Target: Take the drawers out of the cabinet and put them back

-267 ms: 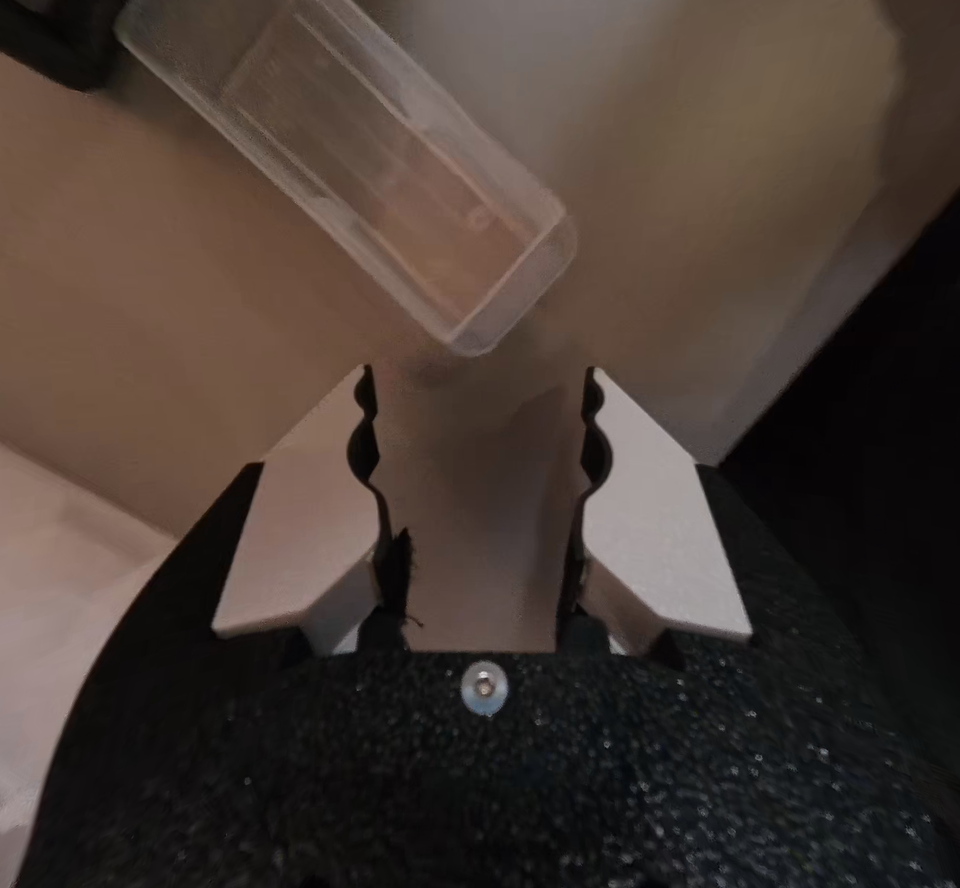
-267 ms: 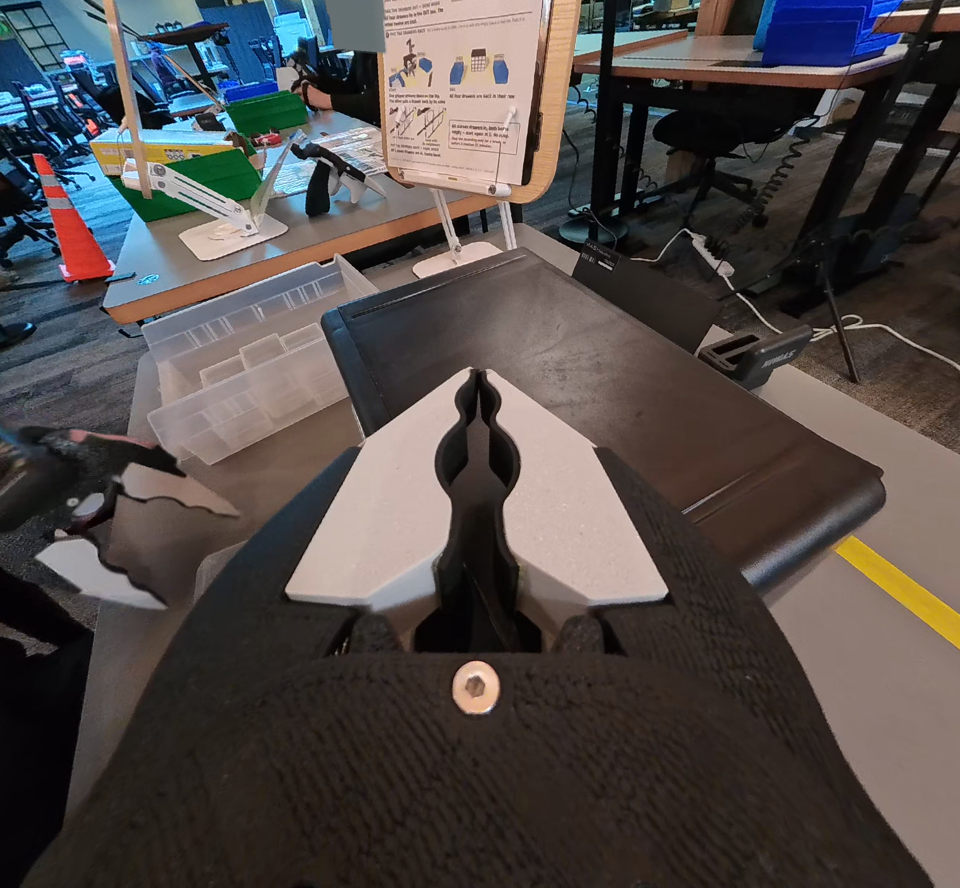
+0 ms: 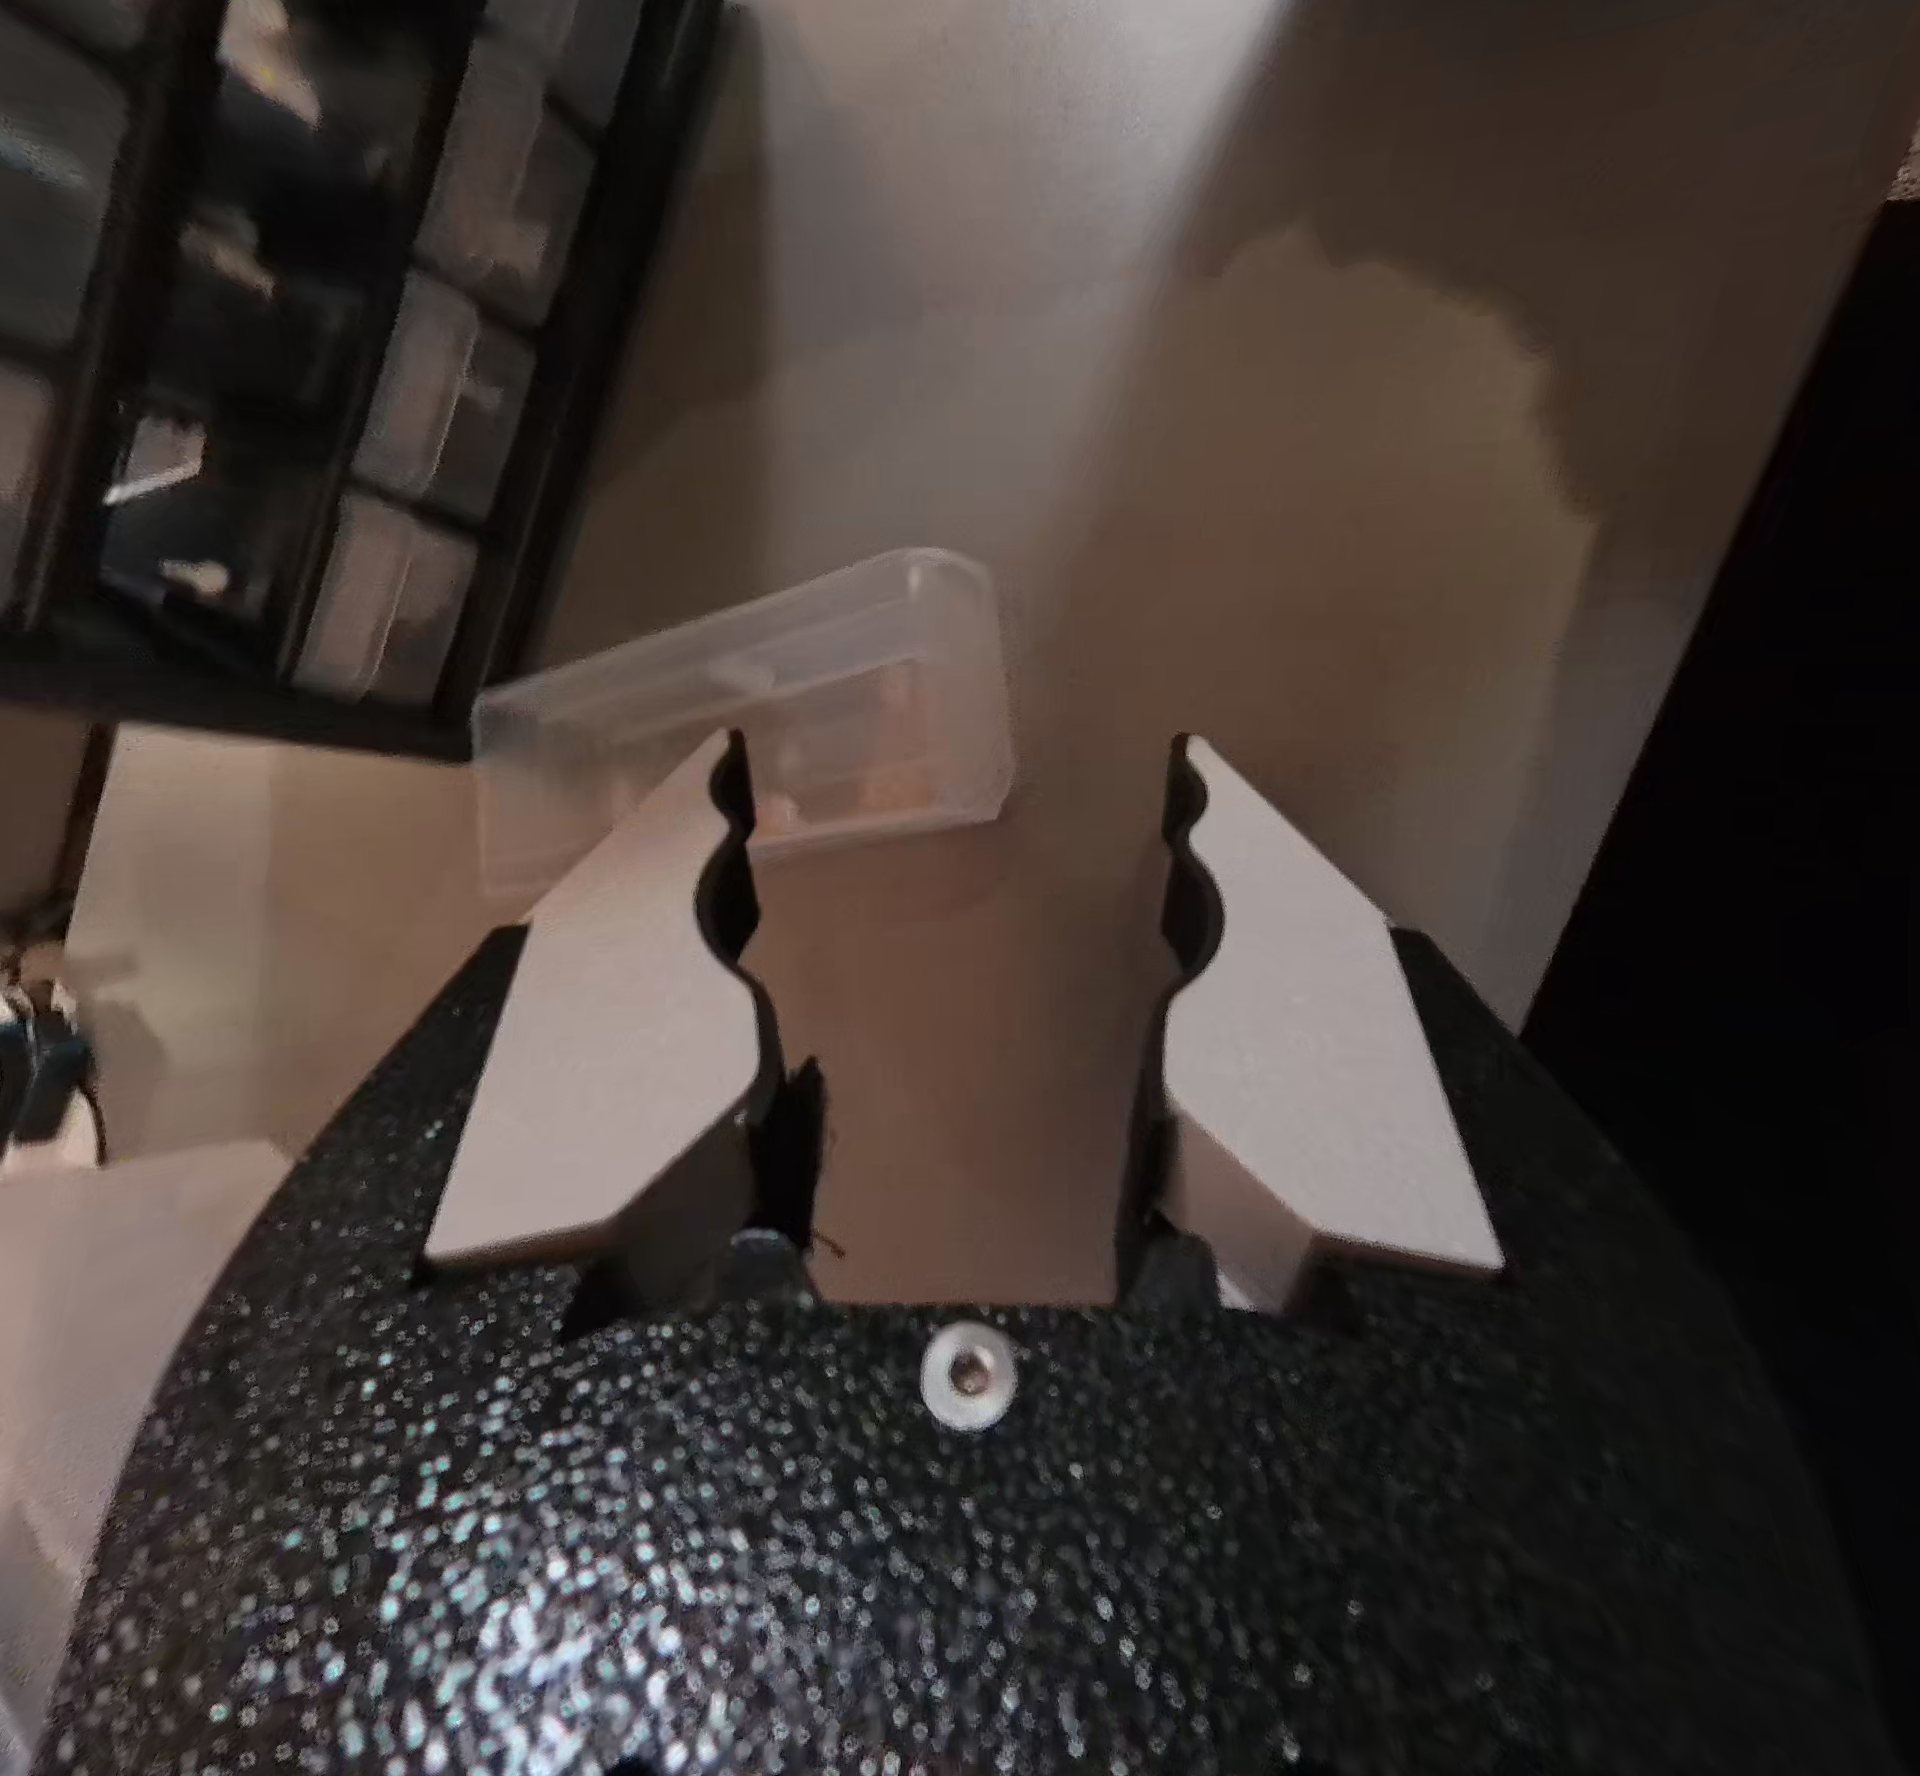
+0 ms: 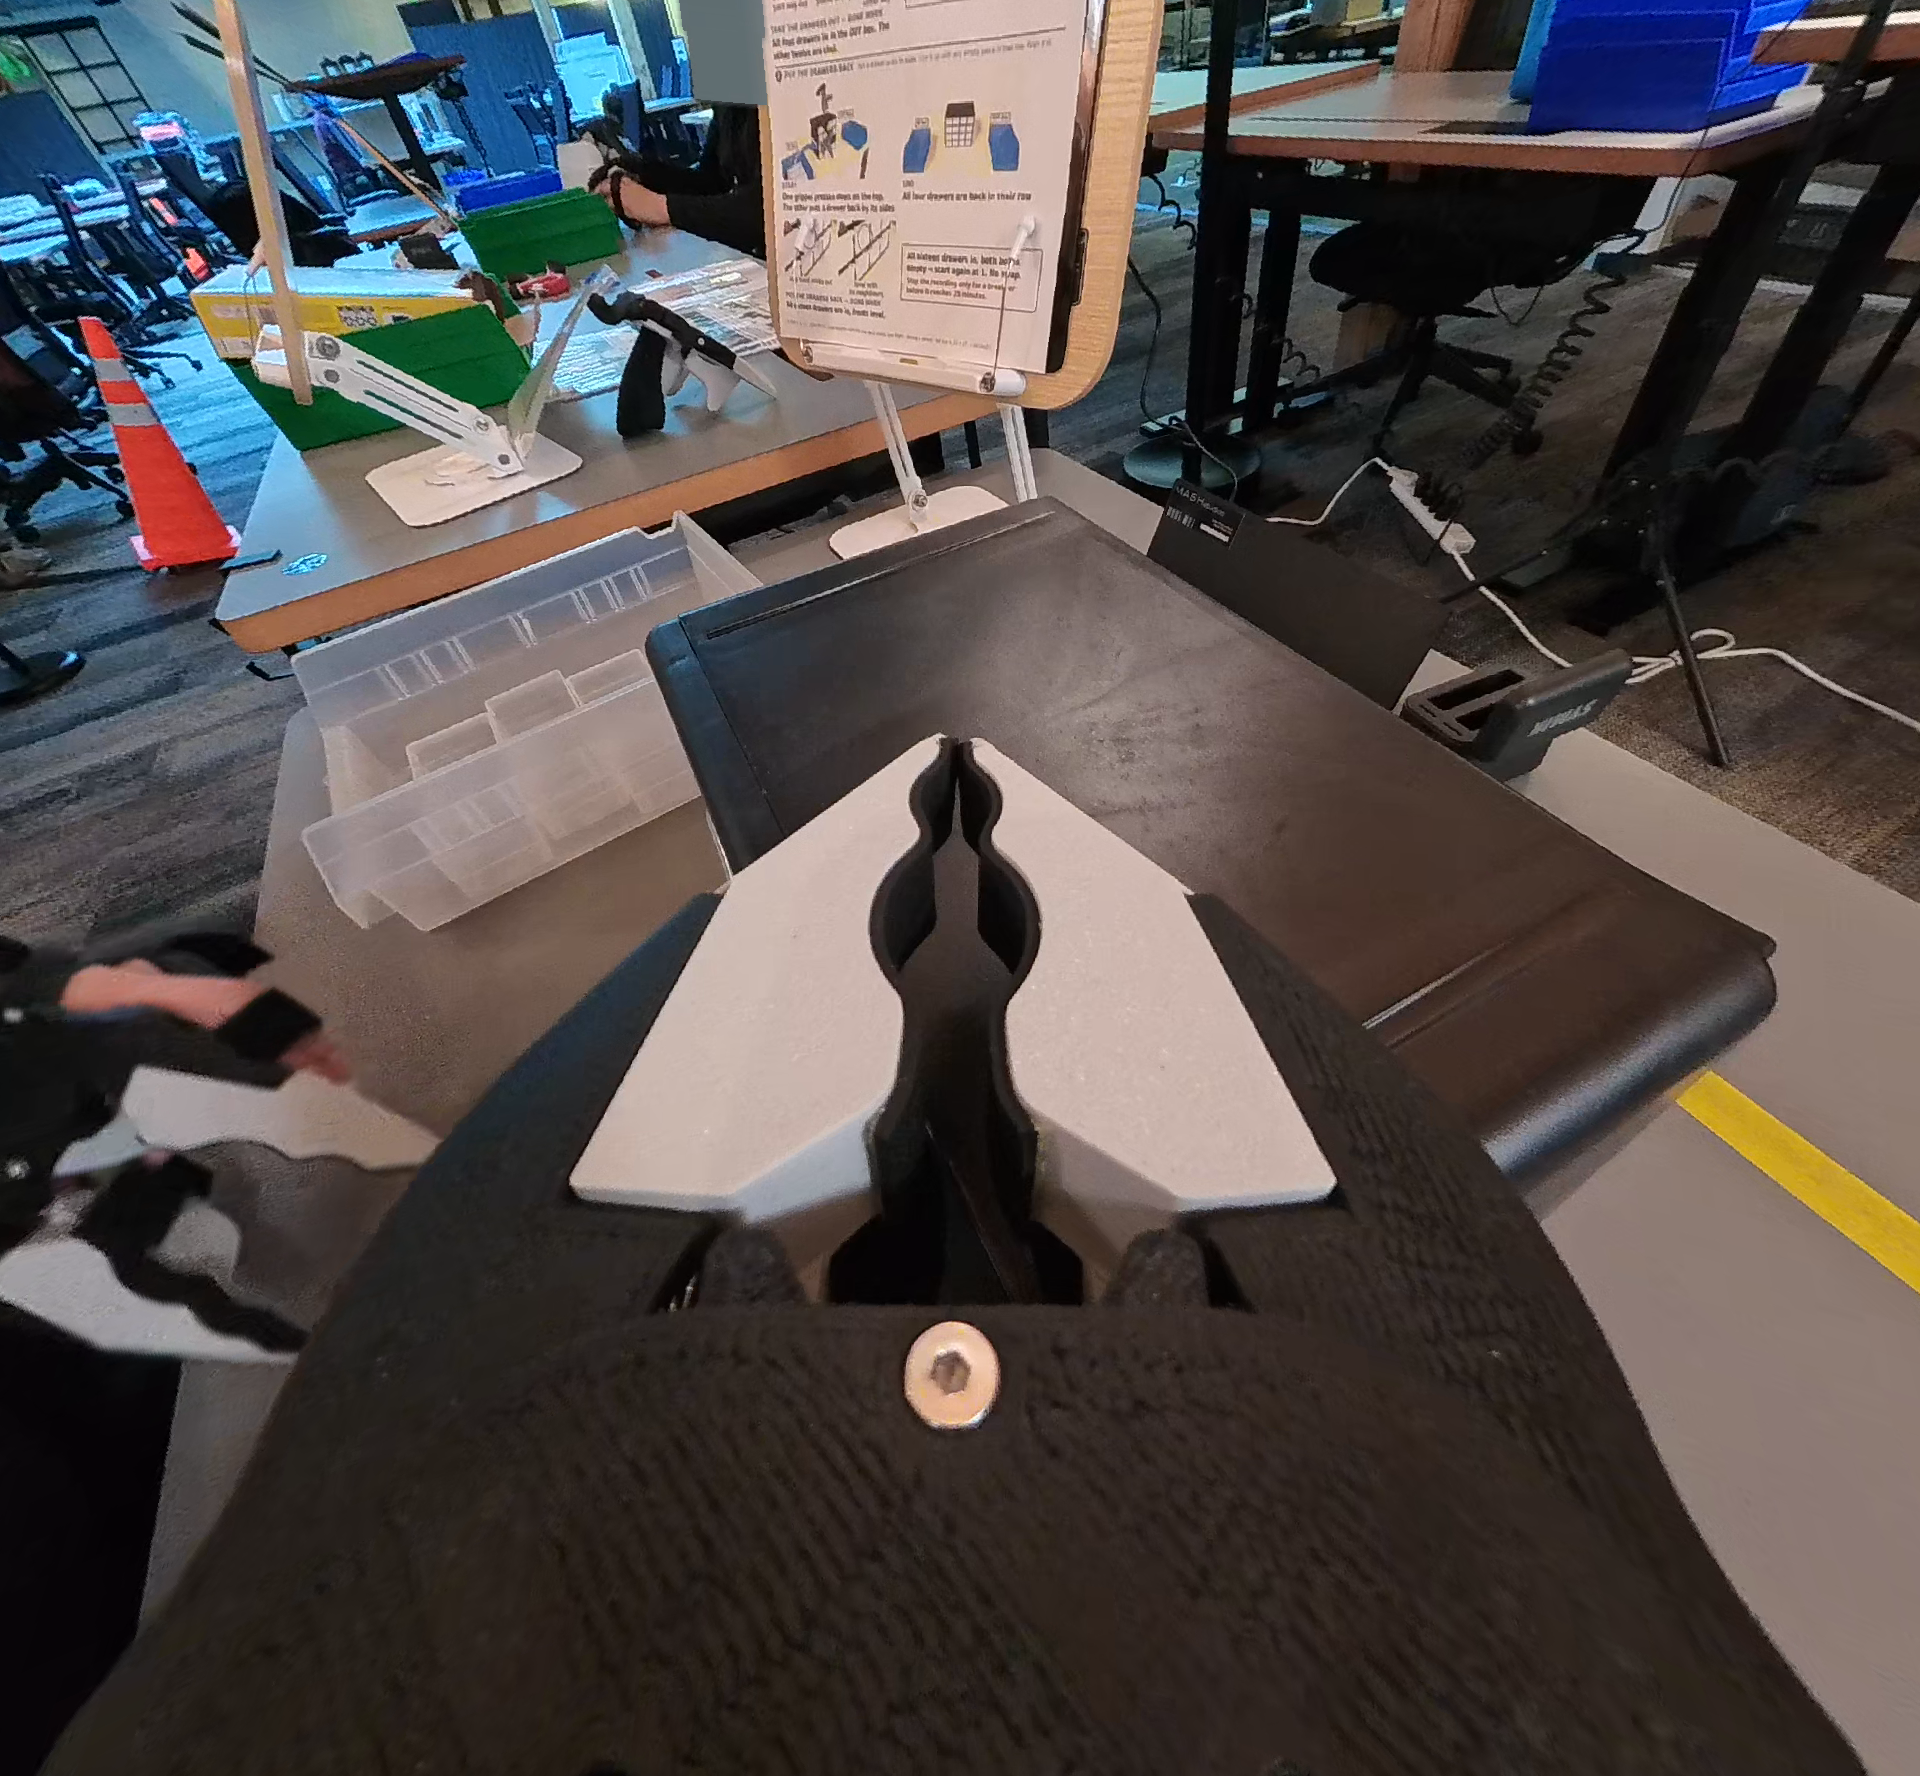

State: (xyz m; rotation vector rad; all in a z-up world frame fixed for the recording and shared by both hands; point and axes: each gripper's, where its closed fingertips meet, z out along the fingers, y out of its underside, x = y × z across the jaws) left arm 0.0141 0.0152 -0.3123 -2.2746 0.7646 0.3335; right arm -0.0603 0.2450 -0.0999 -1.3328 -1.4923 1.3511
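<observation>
Clear plastic drawer [image 3: 831, 687] lies loose on the desk [image 3: 1039, 272], cabinet [image 3: 312, 272] at ten o'clock; left hand-held gripper [image 3: 956, 750] spread, likely about to grasp it. Right hand-held gripper [image 4: 956, 750] pressed together, empty.

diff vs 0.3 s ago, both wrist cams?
The left gripper has swung: the clear drawer went from upper left to just beyond its fingertips, and the black cabinet came into view at upper left. Its jaws remain open and empty. The right gripper stays shut above the cabinet's black top; nothing was grasped or released.
</observation>
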